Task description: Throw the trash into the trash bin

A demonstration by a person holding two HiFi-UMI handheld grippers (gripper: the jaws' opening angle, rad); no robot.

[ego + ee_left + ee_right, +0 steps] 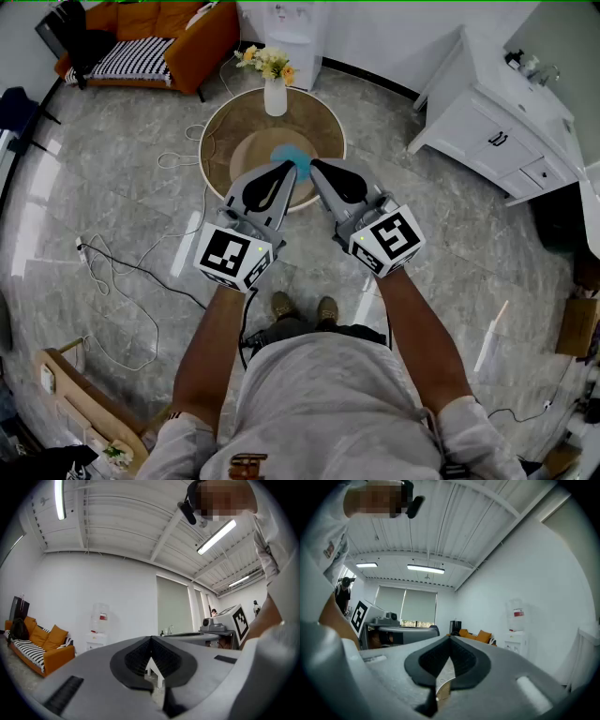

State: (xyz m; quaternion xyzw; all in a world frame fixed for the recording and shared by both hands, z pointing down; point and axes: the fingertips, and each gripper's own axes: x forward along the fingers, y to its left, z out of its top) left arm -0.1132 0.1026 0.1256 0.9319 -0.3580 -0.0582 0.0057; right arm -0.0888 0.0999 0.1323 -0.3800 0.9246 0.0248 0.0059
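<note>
In the head view a crumpled blue thing (pixel 289 154) lies on a round wooden table (pixel 225 127); no trash bin shows in any view. My left gripper (pixel 289 166) and right gripper (pixel 315 166) are held side by side above the table's near edge, tips close together just beside the blue thing, which they partly cover. Both point roughly level. In the left gripper view the left gripper (pixel 151 637) has its jaws closed tip to tip with nothing between them. The right gripper (pixel 450 637) in its own view is likewise shut and empty.
A white vase of flowers (pixel 274 89) stands at the table's far side. An orange sofa (pixel 159 37) and a water dispenser (pixel 292 28) line the far wall, a white cabinet (pixel 497 122) stands at the right. Cables (pixel 122 272) trail over the floor at left.
</note>
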